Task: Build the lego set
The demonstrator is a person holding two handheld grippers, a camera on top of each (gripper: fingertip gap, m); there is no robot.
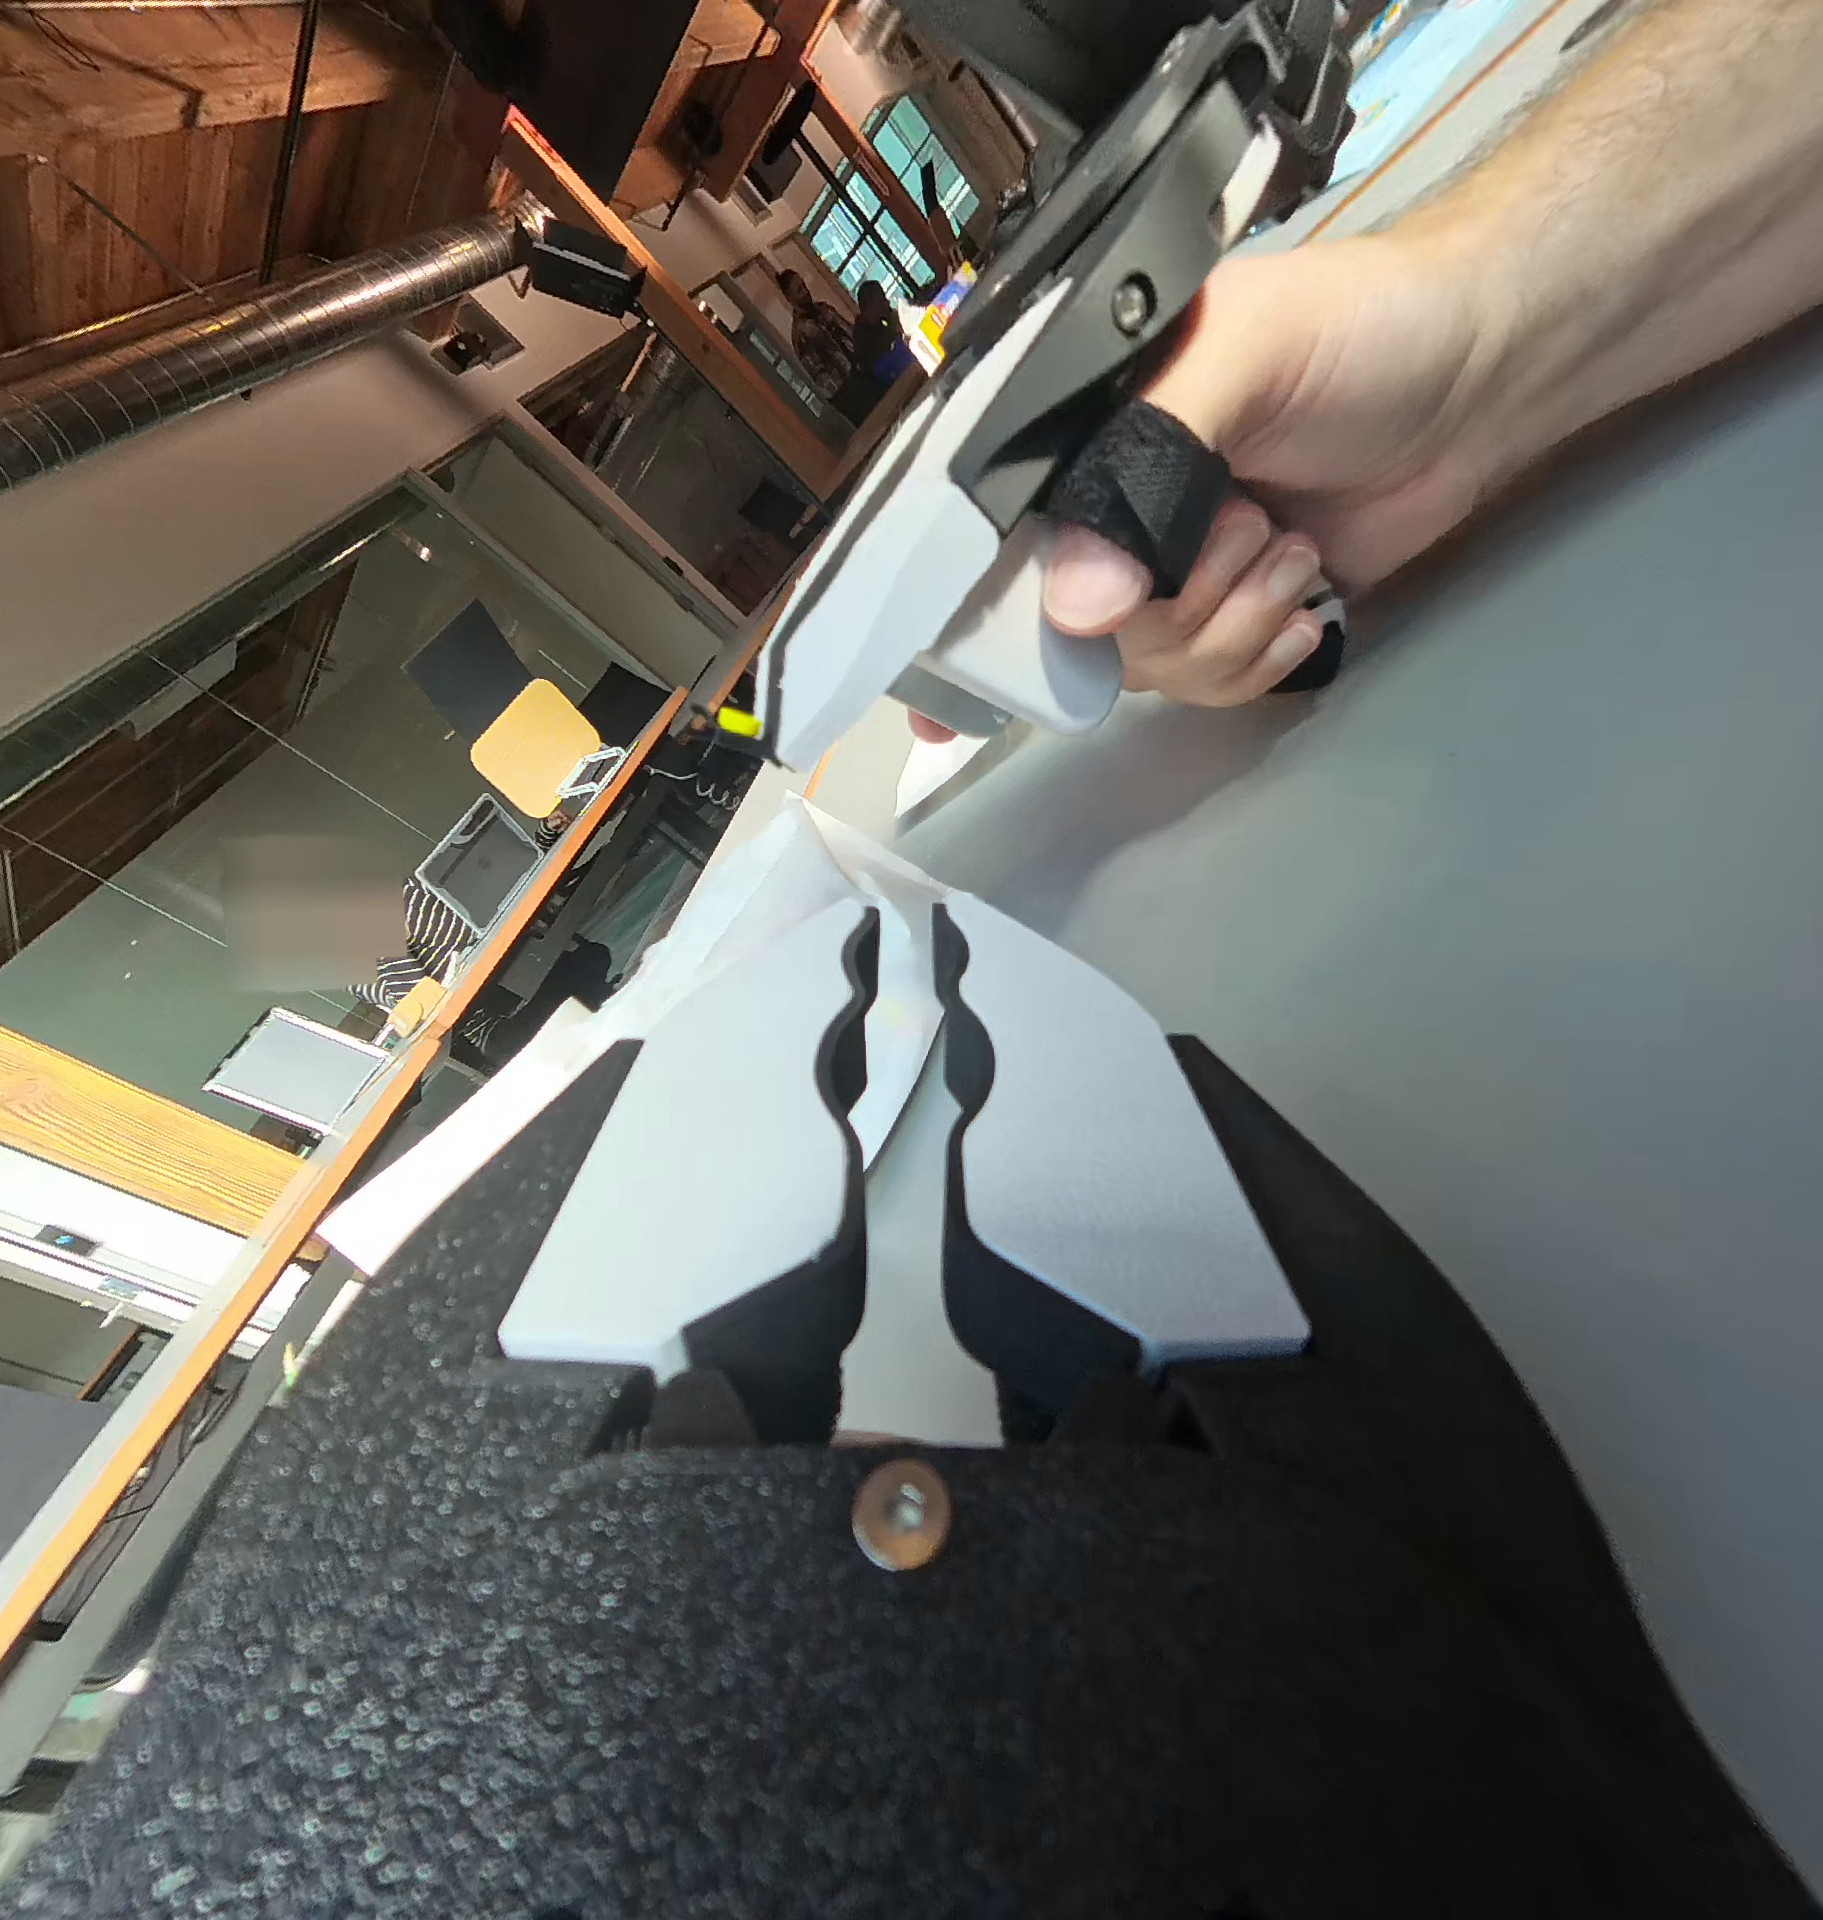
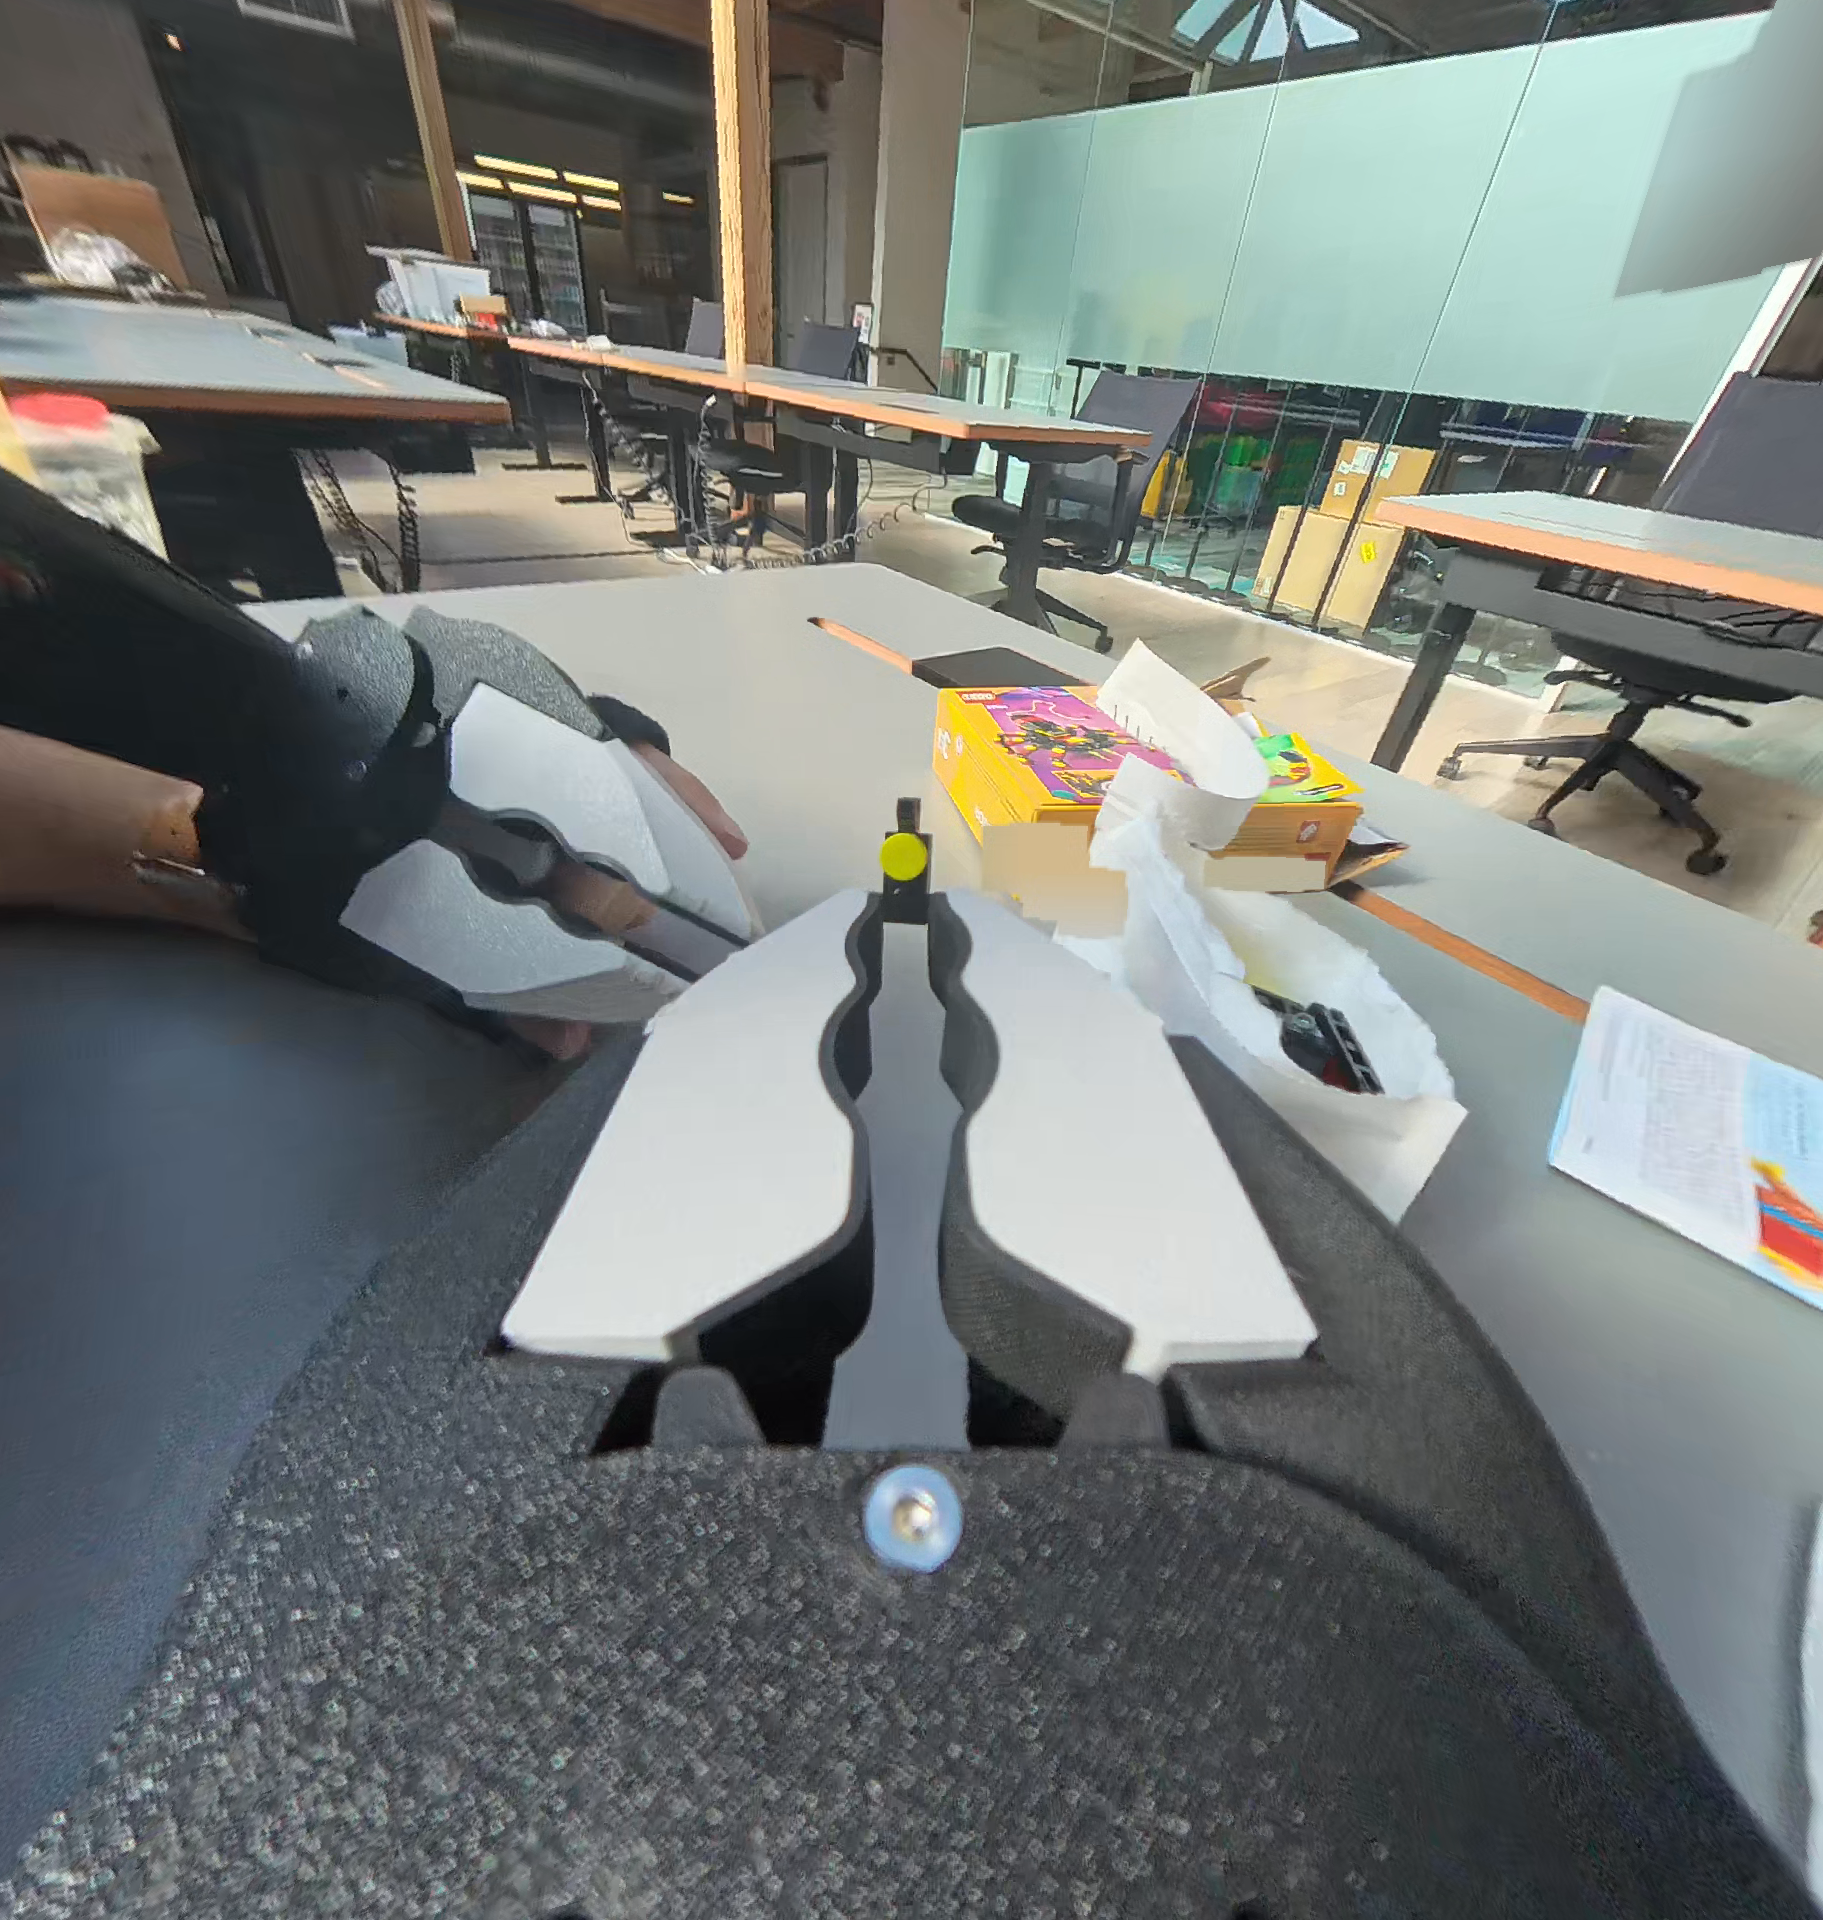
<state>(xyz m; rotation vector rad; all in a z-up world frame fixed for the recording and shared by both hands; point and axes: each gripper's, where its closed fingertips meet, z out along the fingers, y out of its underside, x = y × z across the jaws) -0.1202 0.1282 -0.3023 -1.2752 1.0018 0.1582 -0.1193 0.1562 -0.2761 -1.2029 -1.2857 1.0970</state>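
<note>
Right gripper (image 2: 902,914) pinches a small lego piece (image 2: 903,860) at its fingertips: black stem with a round yellow stud; jaws nearly together around it, held above the grey table (image 2: 803,665); left gripper (image 2: 725,940) lies on its side just left of the right one, tips close to the right fingertips, jaws nearly closed with a thin gap, nothing visibly between them; in the left wrist view the left gripper (image 1: 905,920) points at white paper (image 1: 782,883); torn white bag (image 2: 1291,966) just right of the right gripper, dark lego pieces (image 2: 1322,1039) inside; yellow lego box (image 2: 1094,774) behind the bag, toward the table's far edge; instruction booklet (image 2: 1717,1153) at the right edge.
</note>
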